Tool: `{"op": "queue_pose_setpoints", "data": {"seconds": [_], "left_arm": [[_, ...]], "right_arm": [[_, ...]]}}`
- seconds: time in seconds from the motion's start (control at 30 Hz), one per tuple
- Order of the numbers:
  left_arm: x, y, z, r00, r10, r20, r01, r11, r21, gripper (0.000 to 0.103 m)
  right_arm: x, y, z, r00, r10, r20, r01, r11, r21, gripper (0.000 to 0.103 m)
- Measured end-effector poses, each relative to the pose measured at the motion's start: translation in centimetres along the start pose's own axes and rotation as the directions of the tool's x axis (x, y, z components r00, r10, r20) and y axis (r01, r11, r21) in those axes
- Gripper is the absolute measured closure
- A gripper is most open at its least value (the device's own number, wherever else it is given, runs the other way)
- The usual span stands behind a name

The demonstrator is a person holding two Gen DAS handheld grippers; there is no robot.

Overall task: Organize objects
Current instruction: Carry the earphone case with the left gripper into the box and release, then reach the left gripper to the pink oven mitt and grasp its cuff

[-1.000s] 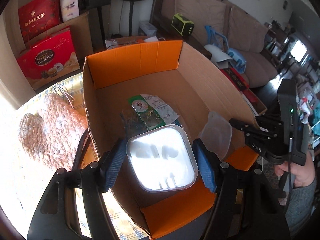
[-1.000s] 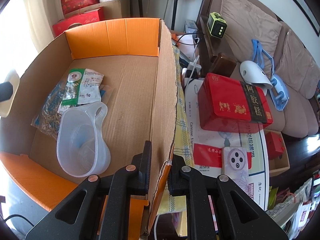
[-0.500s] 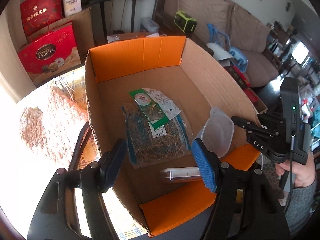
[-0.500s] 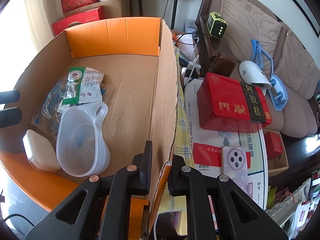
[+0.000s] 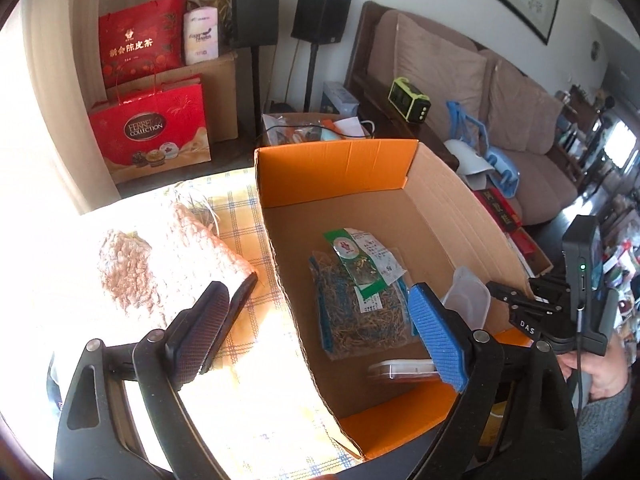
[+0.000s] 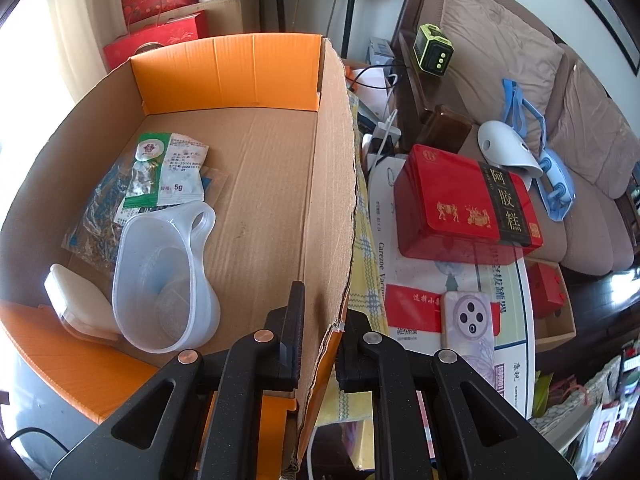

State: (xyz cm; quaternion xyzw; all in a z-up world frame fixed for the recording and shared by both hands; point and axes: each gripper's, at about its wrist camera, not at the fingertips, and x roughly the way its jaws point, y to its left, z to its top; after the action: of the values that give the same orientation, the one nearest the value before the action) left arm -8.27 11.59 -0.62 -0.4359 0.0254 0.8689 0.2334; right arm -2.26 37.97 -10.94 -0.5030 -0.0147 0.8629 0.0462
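An open cardboard box (image 5: 336,172) with orange flaps holds two herb packets (image 5: 360,296), a clear plastic scoop (image 6: 164,276) and a white rounded case (image 6: 80,304). The case (image 5: 400,368) lies on the box floor near the front flap, just beyond my blue right pad. My left gripper (image 5: 316,292) straddles the box's left wall. Its jaws are opening and nothing is between them. My right gripper (image 6: 324,312) is shut on the box's right wall (image 6: 332,200). In the left wrist view that right gripper (image 5: 504,296) sits at the box's right rim, held by a hand (image 5: 600,372).
A pink knitted cloth (image 5: 152,264) lies on the checked tablecloth (image 5: 248,232) left of the box. Right of the box are a red tin (image 6: 464,208) and a phone (image 6: 468,320). A sofa (image 6: 500,60) and red gift bags (image 5: 152,136) stand behind.
My left gripper let go of the white case, which now lies in the box. Its jaws spread wider and it drew back to the left. The right gripper kept still.
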Motion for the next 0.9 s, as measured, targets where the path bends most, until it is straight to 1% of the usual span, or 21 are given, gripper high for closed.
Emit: {"op": "queue_pose_setpoints", "data": {"seconds": [0.2,0.27,0.3,0.37,0.5,0.63,0.8,0.9], "left_arm": [[-0.5,1.8,0.1,0.999,0.027,0.022,-0.026,0.999,-0.046,0.009],[-0.7,2.3,0.1,0.999,0.036,0.026,-0.035,0.998,-0.054,0.005],[-0.7,2.7,0.1,0.999,0.035,0.028,-0.033,0.998,-0.062,0.000],[-0.8,3.6,0.3,0.999,0.043,0.028,-0.041,0.996,-0.078,0.000],[-0.6,6.3,0.7,0.996,0.084,0.016,-0.081,0.989,-0.122,0.000],[-0.1,9.9,0.8,0.989,0.148,0.002,-0.145,0.972,-0.183,0.000],[1.7,14.6,-0.1,0.974,0.219,-0.056,-0.226,0.937,-0.265,0.000],[3.3,17.0,-0.9,0.970,0.219,-0.105,-0.241,0.923,-0.301,0.000]], "right_arm": [[0.0,0.0,0.0,1.000,-0.001,-0.001,0.001,1.000,-0.001,0.090],[0.0,0.0,0.0,1.000,0.000,-0.001,0.000,1.000,-0.001,0.090],[0.0,0.0,0.0,1.000,0.000,-0.001,0.000,1.000,0.000,0.090],[0.0,0.0,0.0,1.000,0.000,0.000,0.000,1.000,-0.001,0.090],[0.0,0.0,0.0,1.000,0.001,0.000,-0.001,1.000,0.000,0.090],[0.0,0.0,0.0,1.000,0.000,0.000,0.000,1.000,0.000,0.090],[0.0,0.0,0.0,1.000,0.000,0.000,0.000,1.000,0.000,0.090],[0.0,0.0,0.0,1.000,0.000,-0.001,0.000,1.000,-0.001,0.090]]}}
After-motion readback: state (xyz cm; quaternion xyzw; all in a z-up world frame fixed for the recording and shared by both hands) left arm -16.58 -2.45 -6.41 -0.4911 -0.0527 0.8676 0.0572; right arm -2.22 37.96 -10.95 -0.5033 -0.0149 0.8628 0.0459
